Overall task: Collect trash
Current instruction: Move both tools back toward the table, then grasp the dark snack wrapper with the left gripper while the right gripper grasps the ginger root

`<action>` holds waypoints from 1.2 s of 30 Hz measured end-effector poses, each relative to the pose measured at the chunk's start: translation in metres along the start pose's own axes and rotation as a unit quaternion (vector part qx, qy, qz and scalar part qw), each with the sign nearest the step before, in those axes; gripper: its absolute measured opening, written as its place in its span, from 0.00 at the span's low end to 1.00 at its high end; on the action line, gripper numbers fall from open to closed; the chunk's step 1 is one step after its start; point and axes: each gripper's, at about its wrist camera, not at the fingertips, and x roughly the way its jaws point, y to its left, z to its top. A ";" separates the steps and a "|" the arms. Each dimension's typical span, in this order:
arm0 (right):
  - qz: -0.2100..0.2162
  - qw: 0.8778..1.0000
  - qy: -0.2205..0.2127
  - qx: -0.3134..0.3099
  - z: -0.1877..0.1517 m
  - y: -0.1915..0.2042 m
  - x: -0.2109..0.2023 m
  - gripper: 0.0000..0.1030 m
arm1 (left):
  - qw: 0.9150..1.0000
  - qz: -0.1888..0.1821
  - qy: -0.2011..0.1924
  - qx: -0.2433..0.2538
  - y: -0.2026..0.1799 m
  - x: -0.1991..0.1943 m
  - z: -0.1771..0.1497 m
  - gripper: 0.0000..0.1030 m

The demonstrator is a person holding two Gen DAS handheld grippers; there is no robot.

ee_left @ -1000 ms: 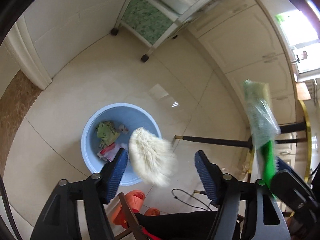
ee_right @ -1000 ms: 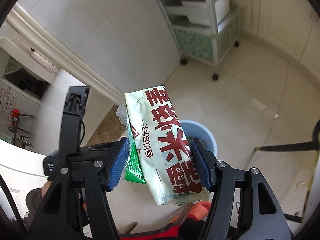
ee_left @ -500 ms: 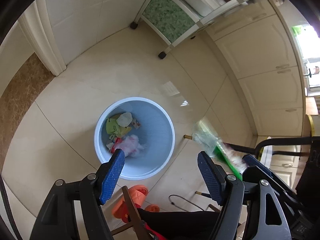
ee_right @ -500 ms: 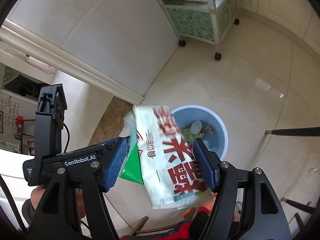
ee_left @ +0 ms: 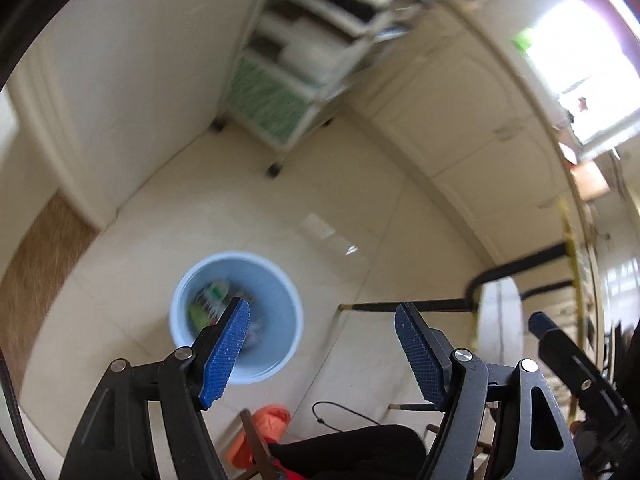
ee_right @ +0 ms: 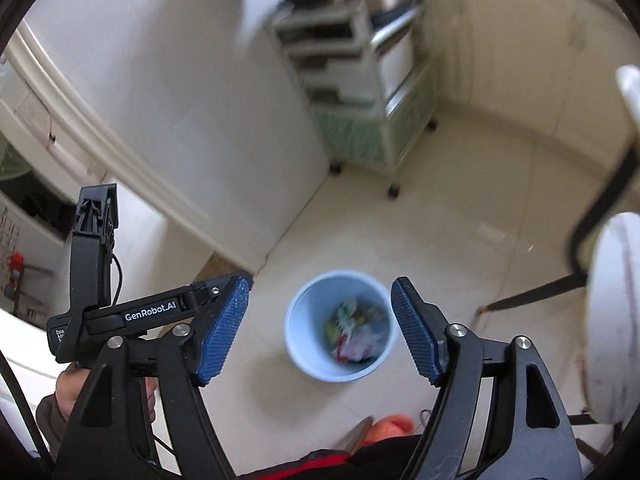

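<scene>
A light blue trash bin (ee_left: 280,300) stands on the cream tiled floor, with several crumpled wrappers (ee_left: 210,300) inside. It also shows in the right wrist view (ee_right: 304,320), holding mixed trash (ee_right: 354,332). My left gripper (ee_left: 322,348) is open and empty, high above the bin's right side. My right gripper (ee_right: 320,326) is open and empty, directly above the bin. The left gripper's body (ee_right: 92,280) shows at the left of the right wrist view.
A white wheeled shelf cart (ee_left: 296,80) with green panels stands at the back wall; it also shows in the right wrist view (ee_right: 372,92). A black-legged table (ee_left: 500,304) with a white round top (ee_right: 612,320) is at right. Orange slippers (ee_left: 272,420) lie below.
My right gripper has opened and let go of the red-lettered packet, which has dropped into the bin. Both grippers have risen and tilted up; the left one stays open after dropping the white fluffy piece.
</scene>
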 end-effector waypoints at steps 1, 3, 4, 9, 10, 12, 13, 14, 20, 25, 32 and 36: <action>-0.010 1.000 -0.023 0.004 -0.001 -0.007 -0.024 0.76 | 1.000 -0.005 -0.007 0.013 -0.013 -0.006 -0.003 0.69; -0.033 0.998 -0.056 0.011 -0.007 -0.019 -0.063 0.78 | 0.998 -0.020 -0.025 0.049 -0.051 -0.020 -0.009 0.70; -0.047 0.996 -0.073 0.017 -0.010 -0.025 -0.081 0.79 | 0.997 -0.026 -0.034 0.068 -0.071 -0.027 -0.013 0.70; -0.101 0.982 -0.151 0.049 -0.032 -0.069 -0.169 0.87 | 0.983 -0.068 -0.065 0.159 -0.173 -0.046 -0.041 0.74; -0.113 0.979 -0.163 0.056 -0.038 -0.079 -0.186 0.87 | 0.979 -0.074 -0.067 0.177 -0.188 -0.049 -0.046 0.74; -0.142 0.969 -0.189 0.074 -0.051 -0.098 -0.220 0.89 | 0.970 -0.089 -0.070 0.217 -0.232 -0.050 -0.060 0.75; -0.160 0.962 -0.204 0.087 -0.061 -0.111 -0.241 0.91 | 0.964 -0.096 -0.068 0.237 -0.255 -0.049 -0.069 0.76; -0.170 0.958 -0.209 0.096 -0.067 -0.121 -0.254 0.92 | 0.960 -0.103 -0.066 0.251 -0.272 -0.045 -0.073 0.76; -0.223 0.932 -0.240 0.157 -0.100 -0.188 -0.321 0.93 | 0.930 -0.127 -0.045 0.342 -0.377 -0.016 -0.112 0.77; -0.251 0.918 -0.240 0.191 -0.116 -0.239 -0.345 0.95 | 0.907 -0.119 -0.023 0.404 -0.448 0.026 -0.130 0.78; -0.254 0.915 -0.230 0.213 -0.133 -0.280 -0.352 0.95 | 0.895 -0.083 -0.001 0.438 -0.498 0.094 -0.129 0.78; -0.254 0.916 -0.220 0.219 -0.139 -0.295 -0.349 0.95 | 0.887 -0.063 0.009 0.456 -0.513 0.123 -0.136 0.78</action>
